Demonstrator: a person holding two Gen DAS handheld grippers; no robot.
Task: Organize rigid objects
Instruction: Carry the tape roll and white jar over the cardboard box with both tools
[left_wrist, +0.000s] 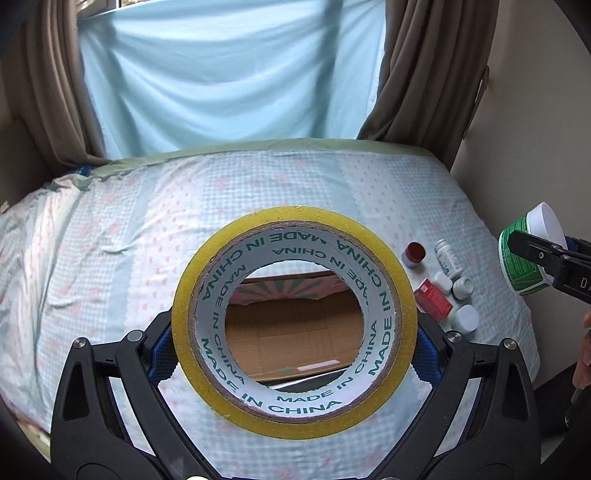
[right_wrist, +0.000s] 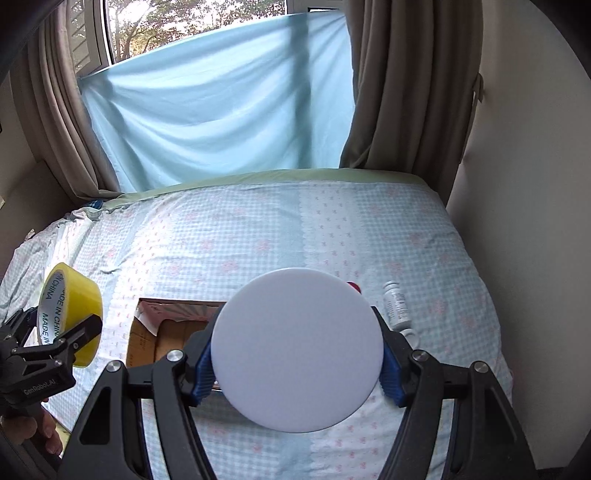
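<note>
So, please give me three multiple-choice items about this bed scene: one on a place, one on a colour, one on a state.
1. Where does the cardboard box sit?
A. on the bed
B. on the windowsill
C. on a chair

2. What colour is the tape roll?
A. red
B. yellow
C. black

3. What is the state of the right tool?
A. open and empty
B. shut on the white-lidded jar
C. shut on a red box

Answers:
1 A: the open box rests on the checked bedspread.
2 B: the roll's outer band is yellow, and the left tool holds it.
3 B: both blue pads press on the jar's sides, and the left wrist view shows its green label.
</note>
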